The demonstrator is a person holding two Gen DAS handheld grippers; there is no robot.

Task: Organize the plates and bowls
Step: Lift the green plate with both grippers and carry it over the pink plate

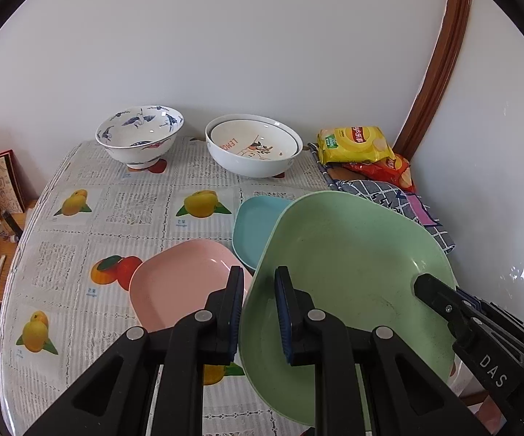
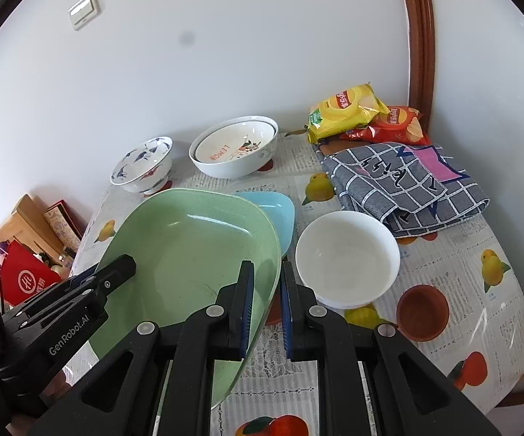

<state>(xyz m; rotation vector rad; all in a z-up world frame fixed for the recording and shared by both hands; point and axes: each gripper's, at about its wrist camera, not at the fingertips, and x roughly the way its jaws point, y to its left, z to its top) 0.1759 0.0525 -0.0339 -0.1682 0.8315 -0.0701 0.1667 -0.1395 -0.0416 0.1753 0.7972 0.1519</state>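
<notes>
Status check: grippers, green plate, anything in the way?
Left gripper and right gripper both shut on green plate, lifted, tilted. Blue plate partly beneath. White bowl close right.

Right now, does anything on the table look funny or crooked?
Yes. The green plate is off the table and tilted, with the left gripper and right gripper each pinching an opposite rim in its jaws. It hangs partly over the blue plate. Nothing looks spilled or broken.

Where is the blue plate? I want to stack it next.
On the table, the blue plate lies behind the held green plate, right of the pink plate.
</notes>
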